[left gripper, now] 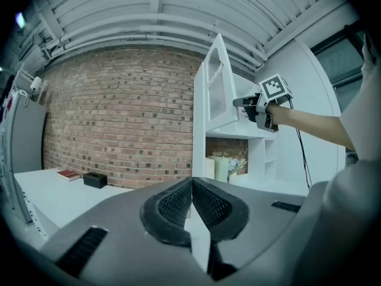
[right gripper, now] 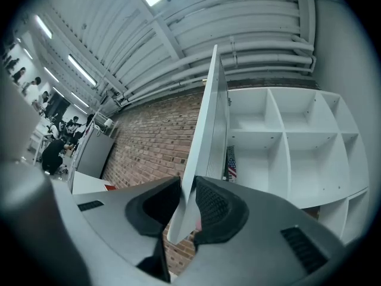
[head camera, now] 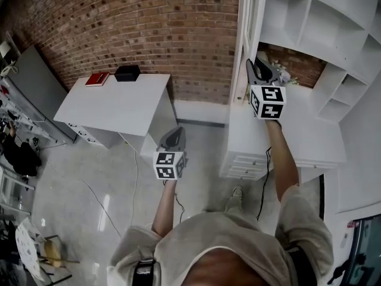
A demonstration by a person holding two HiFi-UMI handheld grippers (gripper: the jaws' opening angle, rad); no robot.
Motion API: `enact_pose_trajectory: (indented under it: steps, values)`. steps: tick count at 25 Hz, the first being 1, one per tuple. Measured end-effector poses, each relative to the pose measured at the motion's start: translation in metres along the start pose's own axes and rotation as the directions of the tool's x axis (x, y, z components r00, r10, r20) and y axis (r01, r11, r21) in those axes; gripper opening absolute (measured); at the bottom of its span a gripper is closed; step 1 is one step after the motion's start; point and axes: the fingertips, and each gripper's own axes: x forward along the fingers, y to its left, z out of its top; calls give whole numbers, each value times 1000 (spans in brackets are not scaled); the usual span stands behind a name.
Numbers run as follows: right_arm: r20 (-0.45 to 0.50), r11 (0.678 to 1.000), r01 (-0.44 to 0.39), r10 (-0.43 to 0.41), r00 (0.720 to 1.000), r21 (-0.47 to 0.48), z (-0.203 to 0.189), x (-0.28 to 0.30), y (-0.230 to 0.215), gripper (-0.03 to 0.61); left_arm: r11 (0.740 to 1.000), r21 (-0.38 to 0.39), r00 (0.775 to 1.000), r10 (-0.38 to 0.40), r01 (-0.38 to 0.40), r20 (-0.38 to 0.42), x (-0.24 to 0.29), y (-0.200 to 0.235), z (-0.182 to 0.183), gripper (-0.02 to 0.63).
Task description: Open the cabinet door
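The white cabinet door (head camera: 250,37) stands swung out from the wall unit, edge-on in the head view. My right gripper (head camera: 257,71) is raised to it and shut on its free edge. In the right gripper view the thin door panel (right gripper: 206,130) runs up from between the pads of the right gripper (right gripper: 187,210), with open white shelves (right gripper: 286,142) behind it. My left gripper (head camera: 172,138) hangs lower, over the floor, touching nothing. Its jaws (left gripper: 191,204) are shut and empty. The left gripper view shows the door (left gripper: 215,91) and the right gripper (left gripper: 243,102) at its edge.
A white desk (head camera: 119,106) against the brick wall carries a red book (head camera: 97,79) and a black box (head camera: 127,72). Under the shelves a white counter with drawers (head camera: 309,139) holds small items (left gripper: 225,167). A cable (head camera: 134,177) trails on the floor. Chairs and clutter stand at far left.
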Motion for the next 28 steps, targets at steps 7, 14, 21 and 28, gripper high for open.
enact_pose_trajectory:
  steps: [7, 14, 21, 28]
  values:
    - [-2, 1000, -5, 5, 1000, 16, 5, 3, 18, 97, 1000, -14, 1000, 20, -20, -10, -19, 14, -9, 28]
    - [-14, 1000, -21, 20, 1000, -1, 0, -18, 20, 64, 1000, -15, 999, -22, 22, -23, -17, 8, -12, 28]
    - [-61, 998, 57, -56, 997, 14, -45, -69, -4, 14, 994, 8, 993, -112, 112, -30, 9, -23, -12, 28]
    - [-131, 988, 141, -132, 983, 67, -102, -122, -45, 14, 980, 25, 980, -196, 196, -31, 47, -77, -3, 28]
